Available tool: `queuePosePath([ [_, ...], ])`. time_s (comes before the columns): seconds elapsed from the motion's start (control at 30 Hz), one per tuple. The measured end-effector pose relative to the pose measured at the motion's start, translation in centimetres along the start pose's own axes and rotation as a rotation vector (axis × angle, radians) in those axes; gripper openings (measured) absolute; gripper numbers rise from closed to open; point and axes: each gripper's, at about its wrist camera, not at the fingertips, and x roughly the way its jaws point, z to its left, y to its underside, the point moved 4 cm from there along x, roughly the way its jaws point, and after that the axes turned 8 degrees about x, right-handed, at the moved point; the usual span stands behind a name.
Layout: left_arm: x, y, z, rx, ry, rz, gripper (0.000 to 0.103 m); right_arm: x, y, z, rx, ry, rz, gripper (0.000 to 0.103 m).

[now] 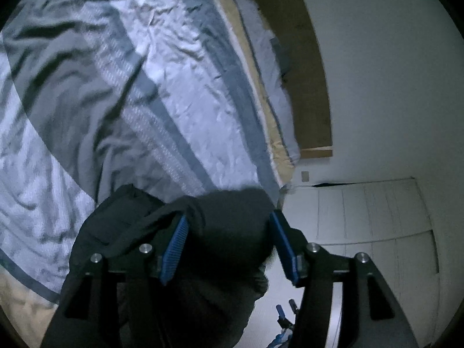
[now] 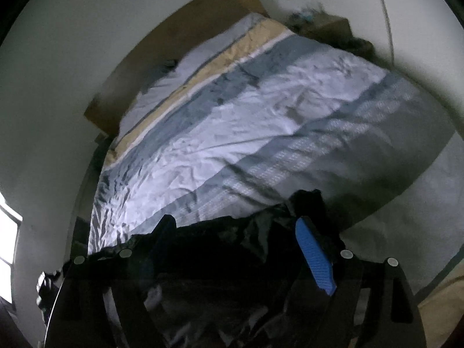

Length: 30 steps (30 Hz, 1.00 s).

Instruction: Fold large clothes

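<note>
**A:** The left gripper [image 1: 229, 249] has its blue pads standing apart, and the dark garment [image 1: 232, 220] bulges up between them without either pad pressing on it, as far as I can see. Same on your side?

**B:** The right gripper [image 2: 235, 249] is spread wide too. Only its right pad shows blue; the left one is lost in shadow. The dark garment [image 2: 220, 243] lies under and just ahead of the jaws, loose, nothing pinched.

**A:** So the cloth sits at the near edge of the striped bedcover [image 1: 174, 92], right below both tools.

**B:** Yes, and from my view it runs crosswise, left to right across the jaws, not away up the bed [image 2: 121, 66].

**A:** Then neither hand is clearly nearer; I'd judge each would take its own end.

**B:** Agreed, though the dark folds hide where the ends are.
</note>
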Motion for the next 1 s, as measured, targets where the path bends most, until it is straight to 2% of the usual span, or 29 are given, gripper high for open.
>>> queuePosePath([
  [0.1,-1.6,-0.4,-1.1,0.044,-0.021,-0.038,0.056,-0.7,1.3,1.9,-0.072,-0.008,0.004,0.085],
  [0.27,-0.7,2.5,-3.7,0.239,-0.177,0.016,0.056,-0.6,5.3,4.9,-0.176,-0.039,0.036,0.086],
  [0.33,1.4,5.4,-4.4,0.347,-0.262,0.067,0.056,0.0,7.4,6.1,-0.227,-0.038,0.055,0.087],
  [0.37,2.3,6.7,-4.6,0.382,-0.278,0.087,0.056,0.3,8.3,6.6,-0.251,-0.034,0.061,0.087],
  [0.53,9.4,14.2,-5.1,0.524,-0.317,0.223,0.056,2.5,13.1,9.4,-0.375,-0.015,0.09,0.089],
  [0.67,14.8,17.7,-5.9,0.634,-0.339,0.271,0.056,5.0,14.7,10.3,-0.419,-0.003,0.108,0.092],
  [0.8,19.5,18.3,-6.4,0.73,-0.399,0.272,0.056,8.9,14.2,9.9,-0.427,0.04,0.133,0.092],
  [1.0,25.6,16.5,-5.0,0.759,-0.505,0.276,0.058,14.1,12.0,8.7,-0.401,0.086,0.156,0.098],
])
